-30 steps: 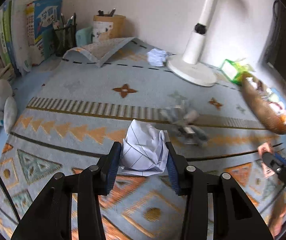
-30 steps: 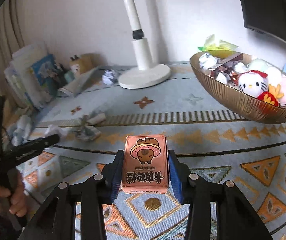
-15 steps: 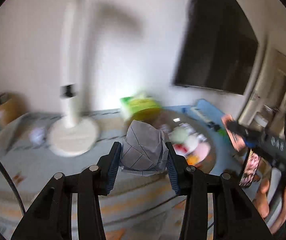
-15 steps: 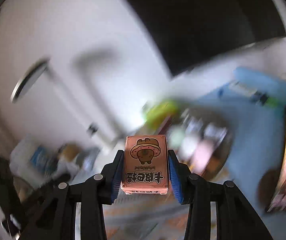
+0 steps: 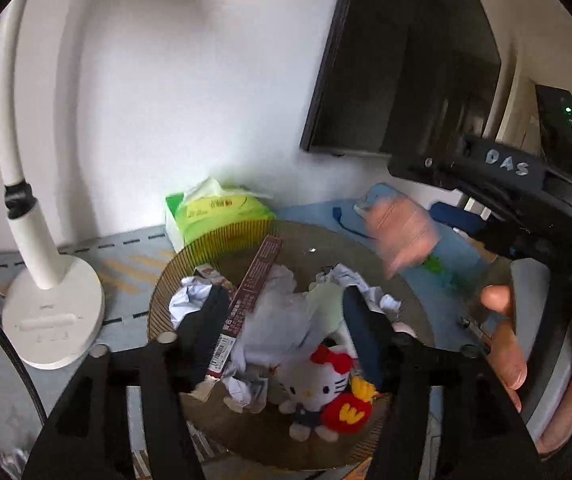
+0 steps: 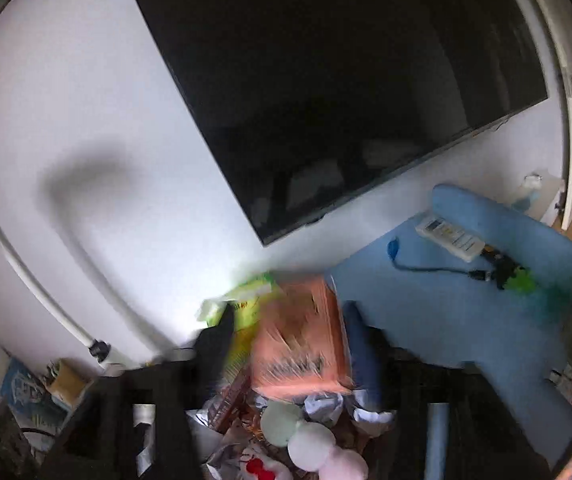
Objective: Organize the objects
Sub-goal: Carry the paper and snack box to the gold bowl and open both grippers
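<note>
Hovering over the bowl (image 5: pixel 206 240), left tongs (image 5: pixel 286 312) stand wide apart. Paper ball (image 5: pixel 282 320) sits between the pads, blurred, with a gap showing on each side; neither pad grips it. No clear long axis on the ball, just a crumpled lump.

Bowl: amber, ribbed rim, on the rug. Inside are more paper wads, a white cat plush (image 5: pixel 317 380) on its back with its head toward the bowl's middle, a red pouch (image 5: pixel 345 412) touching it, and a brown carton (image 5: pixel 254 292). The carton's long axis runs from near left to far right, its far end up near the rim.

Right tongs (image 6: pixel 286 332) are also spread. Pink box (image 6: pixel 301 344) is between the pads, heavily blurred and tilted, long axis roughly up the frame with the top leaning right. Its right edge is against the right pad. Its left edge stands off the left pad, and green shows through the gap. Not clamped. Below it are the bowl's contents: paper, pale plush shapes.

Left view shows the same box as a pink smear above the bowl's far right rim, with a hand (image 5: pixel 505 340) on the right tongs' grip.

Tissue pack (image 5: pixel 222 208) is just behind the bowl. Lamp (image 5: pixel 54 320) base is left of it. TV (image 6: pixel 325 80) hangs on the wall above.
</note>
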Motion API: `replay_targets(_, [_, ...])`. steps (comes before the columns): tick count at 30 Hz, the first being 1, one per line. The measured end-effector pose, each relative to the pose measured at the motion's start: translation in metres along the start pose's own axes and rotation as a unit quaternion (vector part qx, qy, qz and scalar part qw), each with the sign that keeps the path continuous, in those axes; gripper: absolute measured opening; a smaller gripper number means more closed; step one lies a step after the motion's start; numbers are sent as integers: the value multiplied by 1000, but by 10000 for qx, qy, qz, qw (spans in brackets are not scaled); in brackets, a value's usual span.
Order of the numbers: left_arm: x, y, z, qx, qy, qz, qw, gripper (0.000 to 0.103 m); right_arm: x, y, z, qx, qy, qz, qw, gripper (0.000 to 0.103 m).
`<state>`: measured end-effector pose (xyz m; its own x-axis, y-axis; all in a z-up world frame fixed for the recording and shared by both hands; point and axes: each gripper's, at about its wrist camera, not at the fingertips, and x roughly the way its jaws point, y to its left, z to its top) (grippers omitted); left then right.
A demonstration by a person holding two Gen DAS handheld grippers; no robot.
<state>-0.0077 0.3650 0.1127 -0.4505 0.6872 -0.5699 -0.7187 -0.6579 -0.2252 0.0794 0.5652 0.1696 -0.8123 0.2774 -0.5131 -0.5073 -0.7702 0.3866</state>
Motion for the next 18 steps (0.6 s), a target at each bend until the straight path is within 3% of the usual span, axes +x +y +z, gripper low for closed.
replay_targets(3, [-1, 7, -6, -93, 177, -20, 9998, 59, 6, -7, -4, 184, 82, 37, 9998, 81])
replay_targets(10, [-60, 32, -24, -228, -24, 184, 9996, 59, -25, -4, -26, 147, 153, 233, 9995, 81])
replay_targets(13, [-100, 51, -40, -309, -140, 344, 9988, 59, -42, 18, -43, -85, 267, 471, 9985, 81])
replay_targets(15, [-125, 67, -52, -354, -198, 529, 9978, 70, -58, 37, -57, -239, 269, 655, 9972, 82])
replay_targets(18, [-166, 96, -74, -395, -181, 830, 9956, 73, -72, 66, -80, -527, 338, 895, 9940, 83])
